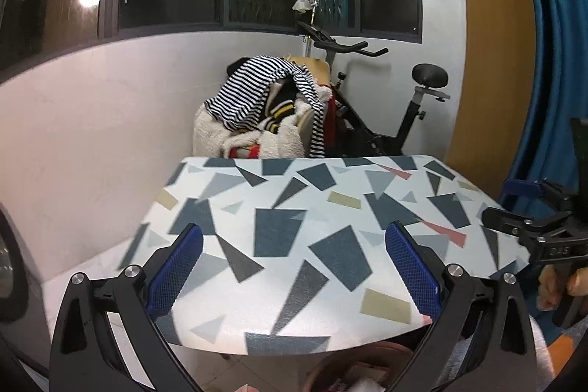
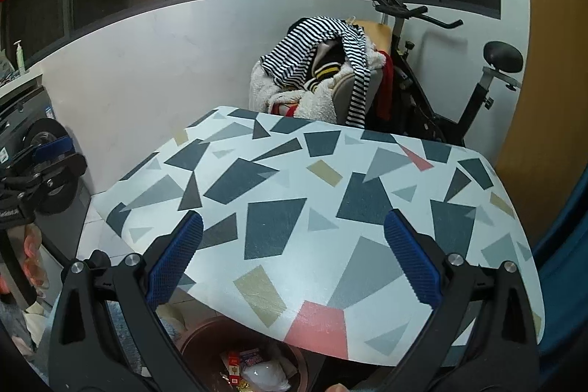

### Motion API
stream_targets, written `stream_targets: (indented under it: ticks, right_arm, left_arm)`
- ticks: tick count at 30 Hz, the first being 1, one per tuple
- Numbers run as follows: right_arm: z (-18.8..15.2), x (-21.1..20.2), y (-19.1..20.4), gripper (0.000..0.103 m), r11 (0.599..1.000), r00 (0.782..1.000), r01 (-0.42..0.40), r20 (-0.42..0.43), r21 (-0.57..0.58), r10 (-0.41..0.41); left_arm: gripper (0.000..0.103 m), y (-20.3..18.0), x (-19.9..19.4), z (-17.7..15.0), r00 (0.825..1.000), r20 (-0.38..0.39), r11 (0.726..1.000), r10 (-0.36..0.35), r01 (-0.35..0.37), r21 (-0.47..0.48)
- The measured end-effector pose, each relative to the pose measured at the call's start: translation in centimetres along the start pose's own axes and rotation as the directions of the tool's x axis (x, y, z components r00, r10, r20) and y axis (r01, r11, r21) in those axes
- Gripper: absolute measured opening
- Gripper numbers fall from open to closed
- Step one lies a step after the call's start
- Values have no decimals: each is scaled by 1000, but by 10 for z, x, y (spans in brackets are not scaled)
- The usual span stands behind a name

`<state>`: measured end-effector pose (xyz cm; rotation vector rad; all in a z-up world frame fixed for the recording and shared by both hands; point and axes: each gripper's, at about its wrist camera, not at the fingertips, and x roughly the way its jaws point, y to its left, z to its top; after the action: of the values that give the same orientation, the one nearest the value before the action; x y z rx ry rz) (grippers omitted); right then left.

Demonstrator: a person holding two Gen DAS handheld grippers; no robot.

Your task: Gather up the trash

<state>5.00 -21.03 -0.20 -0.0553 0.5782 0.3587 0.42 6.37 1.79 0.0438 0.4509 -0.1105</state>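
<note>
Bin (image 2: 205, 337) half-hidden under table (image 2: 294, 179)

Patterned table (image 2: 330, 193) stands on tiled floor (image 2: 88, 230).

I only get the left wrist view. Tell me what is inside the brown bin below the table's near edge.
Observer: The right wrist view looks into the round brown bin: a red-and-white packet and a crumpled clear plastic bag lie inside.
Operator: Now report the right gripper.
Observer: The right gripper has its blue-padded jaws wide apart and empty, above the geometric-patterned tabletop.
Operator: Check left of the table.
Observer: A white pump bottle stands on a ledge there.
</note>
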Motion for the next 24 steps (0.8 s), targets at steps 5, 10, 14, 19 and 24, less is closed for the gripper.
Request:
stream_targets:
  ticks: [5, 10, 14, 19, 24]
  right_arm:
    - [3, -7, 5, 97, 1000, 1000, 1, 14, 6, -1]
    - [4, -9, 6, 97, 1000, 1000, 2, 16, 11, -2]
    - [4, -10, 4, 97, 1000, 1000, 1, 21, 16, -1]
    - [4, -11, 1, 97, 1000, 1000, 0, 26, 24, -1]
    - [3, -12, 0, 97, 1000, 1000, 0, 27, 25, -1]
  left_arm:
    - [97, -7, -3, 2, 1000, 6, 999, 17, -17, 41]
    - [97, -7, -5, 3, 1000, 13, 999, 18, -19, 40]
    - [97, -8, -7, 3, 999, 25, 998, 34, -35, 47]
    - [97, -8, -6, 5, 998, 25, 997, 50, -51, 55]
    - [97, -8, -6, 5, 999, 24, 997, 49, -50, 53]
